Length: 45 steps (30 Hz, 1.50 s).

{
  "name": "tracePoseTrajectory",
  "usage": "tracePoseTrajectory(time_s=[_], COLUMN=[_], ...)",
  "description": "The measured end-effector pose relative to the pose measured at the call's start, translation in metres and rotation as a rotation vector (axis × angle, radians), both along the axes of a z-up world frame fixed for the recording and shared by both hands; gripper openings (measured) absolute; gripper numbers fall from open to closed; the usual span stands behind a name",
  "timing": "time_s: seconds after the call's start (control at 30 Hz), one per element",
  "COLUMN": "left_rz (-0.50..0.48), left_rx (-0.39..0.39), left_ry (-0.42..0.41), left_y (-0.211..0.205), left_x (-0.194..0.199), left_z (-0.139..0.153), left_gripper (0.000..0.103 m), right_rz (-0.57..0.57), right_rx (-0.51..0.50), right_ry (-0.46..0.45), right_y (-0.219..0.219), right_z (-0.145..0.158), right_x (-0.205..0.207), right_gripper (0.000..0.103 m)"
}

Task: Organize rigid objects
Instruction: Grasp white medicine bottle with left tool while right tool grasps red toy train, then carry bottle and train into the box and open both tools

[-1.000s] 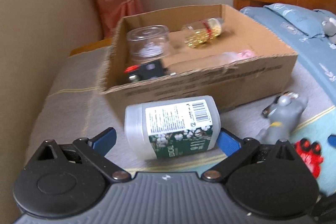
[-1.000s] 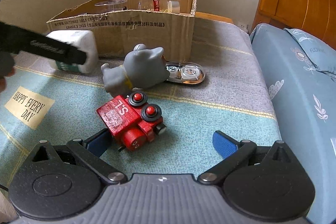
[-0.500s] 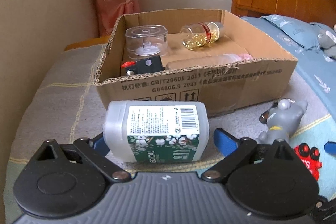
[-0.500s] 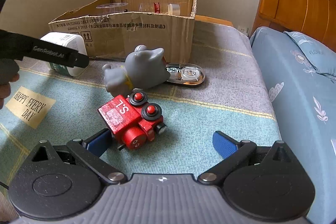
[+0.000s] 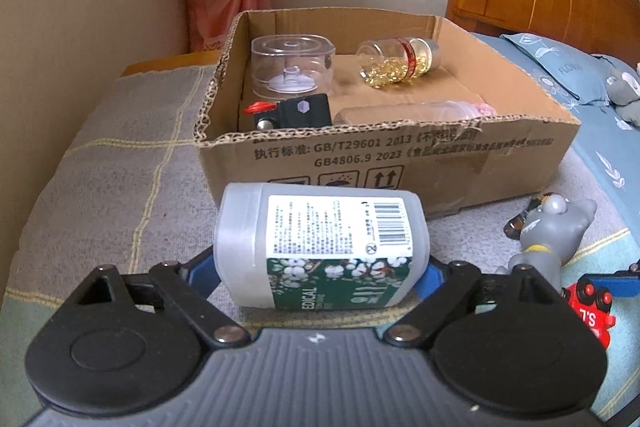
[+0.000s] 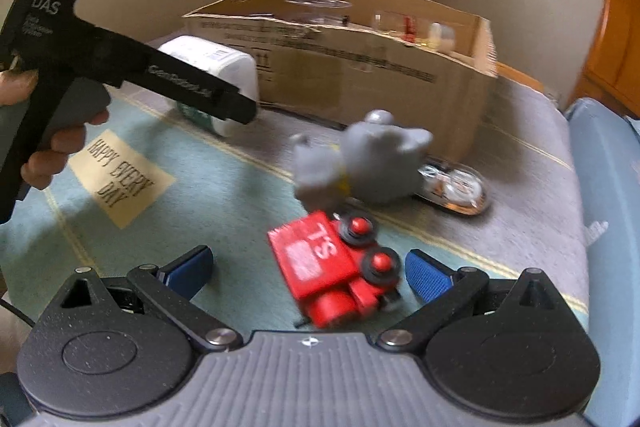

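White plastic bottle (image 5: 320, 245) lying on bed (image 5: 120, 163) before cardboard box (image 5: 400, 163), gripped by left hand-held gripper (image 5: 318, 273) | right hand-held gripper (image 6: 308, 271) wide apart around red toy train (image 6: 336, 275) | grey figurine (image 6: 356, 159) beyond.

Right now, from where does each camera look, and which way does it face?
Left wrist: on the left gripper, low, facing the white bottle between its fingers, cardboard box behind.
Right wrist: on the right gripper, facing the red toy train; the person's left hand shows.
Shared: bottle, box, grey toy, train.
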State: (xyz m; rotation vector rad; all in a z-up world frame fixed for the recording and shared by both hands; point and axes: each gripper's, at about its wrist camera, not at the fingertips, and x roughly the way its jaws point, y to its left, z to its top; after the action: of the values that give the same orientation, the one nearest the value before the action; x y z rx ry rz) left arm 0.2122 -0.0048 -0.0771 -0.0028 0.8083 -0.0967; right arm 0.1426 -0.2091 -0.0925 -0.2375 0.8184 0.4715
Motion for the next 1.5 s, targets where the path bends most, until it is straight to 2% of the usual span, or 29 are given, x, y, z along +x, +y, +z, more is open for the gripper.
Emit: tracePoseTrajectory(time_s=[0.2, 0.4, 0.53, 0.73, 0.8, 0.83, 1.2, 1.5], left_rz=[-0.012, -0.002, -0.015, -0.031, -0.053, -0.071, -0.244, -0.361], left_rx=[0.004, 0.003, -0.004, 0.0, 0.007, 0.012, 0.069, 0.111], left_ry=[-0.018, -0.044, -0.038, -0.024, -0.011, -0.007, 0.054, 0.029], left_y=[0.002, 0.001, -0.001, -0.001, -0.001, -0.001, 0.005, -0.002], left_x=[-0.005, -0.006, -0.003, -0.003, -0.003, -0.003, -0.024, -0.044], left_z=[0.002, 0.006, 0.007, 0.008, 0.008, 0.009, 0.033, 0.072], left_gripper=[0.091, 0.091, 0.083, 0.083, 0.083, 0.083, 0.083, 0.083], right_rz=[0.09, 0.045, 0.031, 0.054, 0.052, 0.052, 0.069, 0.075], right_rx=[-0.019, -0.015, -0.011, -0.053, -0.046, -0.047, -0.116, -0.103], right_ry=[0.038, 0.028, 0.023, 0.001, 0.005, 0.004, -0.009, -0.042], right_y=[0.01, 0.005, 0.0, 0.005, 0.003, 0.004, 0.002, -0.007], right_z=[0.004, 0.01, 0.014, 0.014, 0.015, 0.016, 0.029, 0.064], right_x=[-0.015, -0.008, -0.004, -0.007, -0.007, -0.007, -0.02, -0.028], right_gripper=[0.103, 0.099, 0.087, 0.07, 0.057, 0.055, 0.054, 0.054])
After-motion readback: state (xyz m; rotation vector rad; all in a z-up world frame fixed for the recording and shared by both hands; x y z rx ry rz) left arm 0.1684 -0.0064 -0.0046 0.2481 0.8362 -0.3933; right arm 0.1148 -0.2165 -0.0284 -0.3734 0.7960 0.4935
